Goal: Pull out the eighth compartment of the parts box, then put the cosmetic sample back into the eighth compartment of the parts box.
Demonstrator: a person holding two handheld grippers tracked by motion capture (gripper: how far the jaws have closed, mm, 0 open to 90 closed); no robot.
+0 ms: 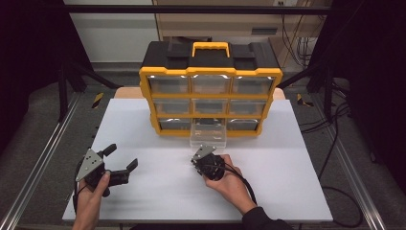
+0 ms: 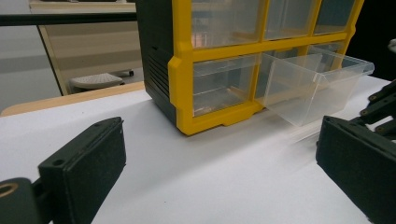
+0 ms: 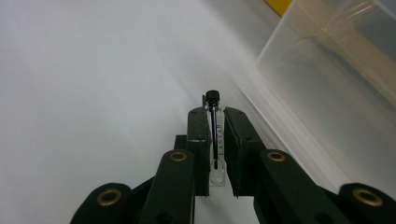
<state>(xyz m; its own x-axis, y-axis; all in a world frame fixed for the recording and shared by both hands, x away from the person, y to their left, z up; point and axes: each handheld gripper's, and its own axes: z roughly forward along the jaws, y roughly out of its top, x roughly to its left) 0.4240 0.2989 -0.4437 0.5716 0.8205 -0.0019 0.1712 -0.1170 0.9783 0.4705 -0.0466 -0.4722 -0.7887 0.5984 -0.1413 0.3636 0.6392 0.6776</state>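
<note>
My right gripper [image 3: 215, 122] is shut on a small clear glass vial [image 3: 215, 135] with a black cap; the vial stands up between the pads, its cap poking past the tips. In the high view this gripper [image 1: 198, 158] points down at the white board just in front of a clear plastic drawer [image 1: 208, 134]. The drawer is pulled out of the bottom middle slot of a yellow and black drawer cabinet [image 1: 210, 72]. My left gripper [image 1: 122, 157] rests at the front left of the board, jaws wide open with nothing between them, facing the cabinet [image 2: 182, 70] and the drawer [image 2: 322, 88].
The white board [image 1: 143, 120] lies on a wooden table, with metal frame rails [image 1: 43, 158] along both sides. Cables trail on the floor at the right [image 1: 335, 143]. The cabinet's other drawers are pushed in. The drawer's clear wall [image 3: 336, 70] is close on the right of the held vial.
</note>
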